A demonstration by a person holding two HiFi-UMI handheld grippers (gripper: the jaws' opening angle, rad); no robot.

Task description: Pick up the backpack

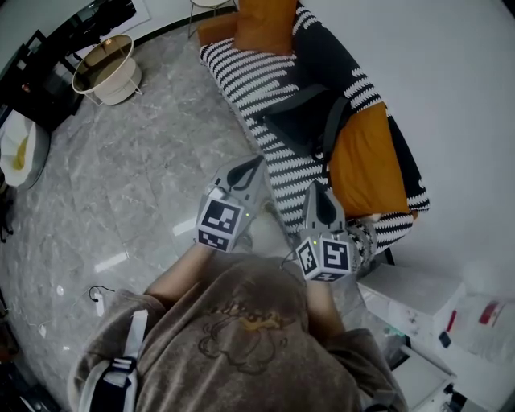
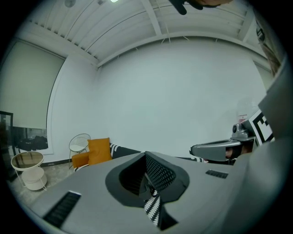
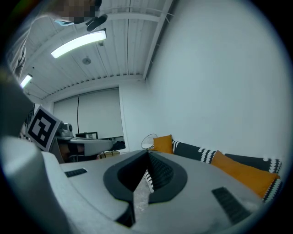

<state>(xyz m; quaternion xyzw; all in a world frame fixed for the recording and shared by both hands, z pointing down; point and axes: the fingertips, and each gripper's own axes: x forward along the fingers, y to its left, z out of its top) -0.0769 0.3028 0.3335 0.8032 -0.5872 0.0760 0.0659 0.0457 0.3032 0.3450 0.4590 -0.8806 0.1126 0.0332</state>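
The dark grey fabric backpack [image 1: 304, 119] lies flat on the seat of a black-and-white striped sofa [image 1: 241, 76]. It sits between a plump orange cushion [image 1: 265, 22] at the far end and a second orange cushion [image 1: 366, 165] at the nearer end. Its soft, slumped body has its long axis running across the seat, from the front edge towards the backrest. A dark, flat strap [image 1: 332, 125] runs along its nearer side, starting by the backrest and angling down towards the near cushion. Which end is the top I cannot tell.

The left gripper [image 1: 257, 162] is smooth grey plastic with dark ribbed pads, and its jaws are pressed together with nothing between them. Its tip points at the sofa's front edge, short of the backpack and apart from it. The right gripper [image 1: 321, 189] is built the same, its jaws likewise closed and empty, and its tip lies over the striped seat below the strap. Each gripper carries a white cube with black square markers at its rear. They are held side by side in front of a person in a brown hooded top [image 1: 241, 338].

The floor [image 1: 137, 185] is glossy grey marble-patterned tile. A round white side table [image 1: 109, 68] with a brownish top stands on it well left of the sofa.
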